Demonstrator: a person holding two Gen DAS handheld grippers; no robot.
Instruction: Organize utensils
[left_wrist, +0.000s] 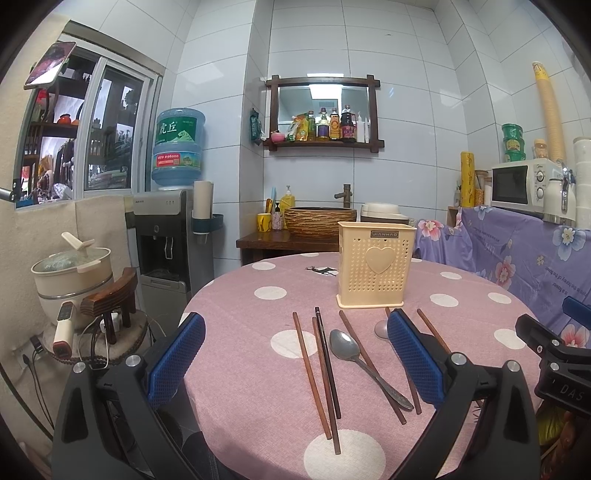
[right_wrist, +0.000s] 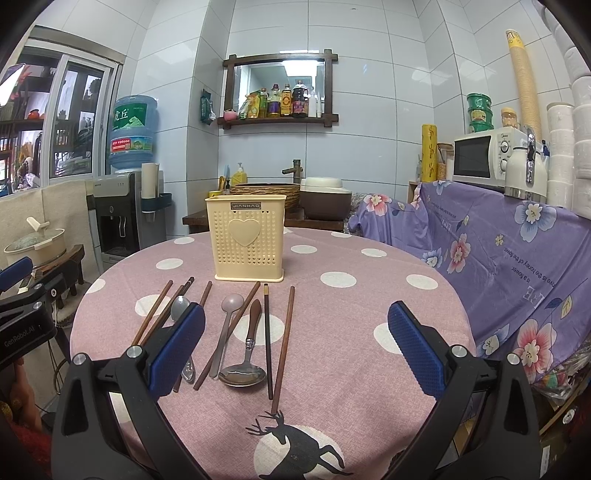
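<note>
A cream perforated utensil holder (left_wrist: 376, 266) (right_wrist: 247, 236) with a heart on its front stands upright at the back of the round pink dotted table (left_wrist: 240, 332) (right_wrist: 351, 369). Several brown and dark chopsticks (left_wrist: 310, 373) (right_wrist: 282, 347) lie loose in front of it. Among them are a metal spoon (left_wrist: 345, 345), a wooden-handled spoon (right_wrist: 245, 373) and a pale spoon (right_wrist: 232, 301). My left gripper (left_wrist: 295, 354) hovers open above the chopsticks and metal spoon. My right gripper (right_wrist: 297, 347) is open too, with nothing between its fingers; its left finger (right_wrist: 181, 347) hides part of another spoon.
Left of the table stand a water dispenser (left_wrist: 166, 236) and a lidded pot (left_wrist: 74, 273) on a low stool. A purple flowered cloth (right_wrist: 498, 258) covers the counter on the right, with a microwave (right_wrist: 484, 158) on top. Behind the table is a woven basin (left_wrist: 319, 219).
</note>
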